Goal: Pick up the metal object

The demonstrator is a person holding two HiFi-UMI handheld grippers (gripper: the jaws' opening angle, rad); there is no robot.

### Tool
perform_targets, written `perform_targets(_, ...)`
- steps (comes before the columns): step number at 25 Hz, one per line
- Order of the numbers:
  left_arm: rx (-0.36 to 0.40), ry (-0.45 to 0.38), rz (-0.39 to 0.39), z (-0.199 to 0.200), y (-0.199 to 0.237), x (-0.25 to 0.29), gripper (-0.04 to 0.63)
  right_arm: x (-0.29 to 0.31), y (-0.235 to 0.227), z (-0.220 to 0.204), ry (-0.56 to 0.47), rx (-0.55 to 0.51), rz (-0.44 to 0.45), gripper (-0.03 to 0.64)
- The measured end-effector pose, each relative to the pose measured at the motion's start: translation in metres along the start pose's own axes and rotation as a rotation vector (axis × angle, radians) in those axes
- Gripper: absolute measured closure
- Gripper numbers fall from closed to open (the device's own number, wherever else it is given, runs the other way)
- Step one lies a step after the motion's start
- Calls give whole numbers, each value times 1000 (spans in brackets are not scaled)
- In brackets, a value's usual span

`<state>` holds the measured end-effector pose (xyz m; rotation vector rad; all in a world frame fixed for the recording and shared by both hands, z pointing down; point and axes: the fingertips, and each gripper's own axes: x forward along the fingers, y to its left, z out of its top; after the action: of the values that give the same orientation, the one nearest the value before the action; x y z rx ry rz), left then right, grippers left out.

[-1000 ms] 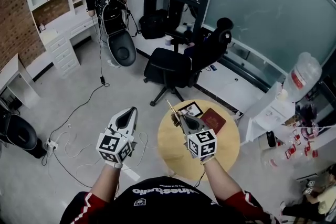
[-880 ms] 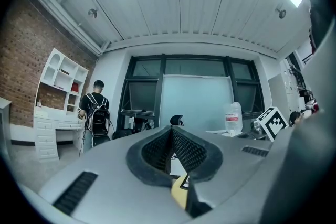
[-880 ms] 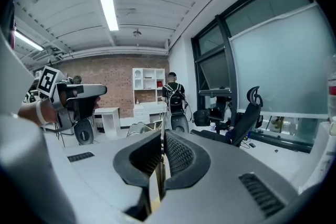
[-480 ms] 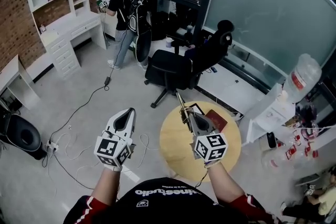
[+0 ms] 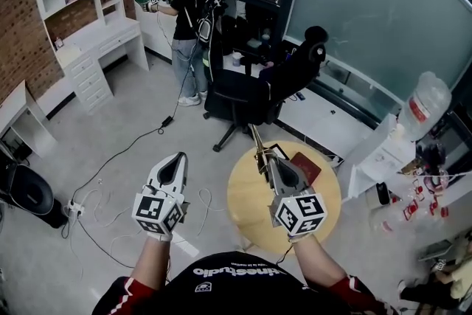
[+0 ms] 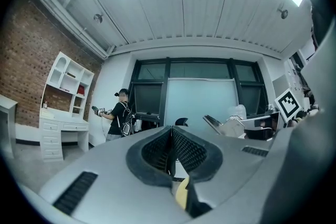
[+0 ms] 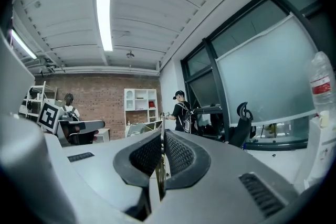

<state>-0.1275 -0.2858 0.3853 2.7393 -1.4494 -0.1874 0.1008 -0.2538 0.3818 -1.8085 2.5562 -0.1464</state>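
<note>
A thin gold-coloured metal object sticks out forward from my right gripper, which is shut on it above the round wooden table. In the right gripper view the metal strip stands on edge between the closed ribbed pads. My left gripper is held up over the floor left of the table. Its jaws are shut with nothing between them, as the left gripper view shows.
A dark red booklet and a black-framed card lie at the table's far edge. A black office chair stands beyond it. A person stands at the back by the white desk. Cables trail over the floor at left.
My right gripper with the metal object has drifted a little right and toward me. The person at the back has walked to the right and turned. The left gripper has hardly moved.
</note>
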Motion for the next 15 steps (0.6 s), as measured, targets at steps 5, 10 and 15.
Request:
perform_targets(5,2,-16,-18,7,-5,2,574,-8,2,10,-29,0,-14,588)
perform_targets(10,1,-25,-32,11,-7,5,574,-11,0,11,-37,0,-33,588)
perform_targets(15,-47,-30,-43,11,-9,4,575,-15,1,12,-43,-6,-43,588)
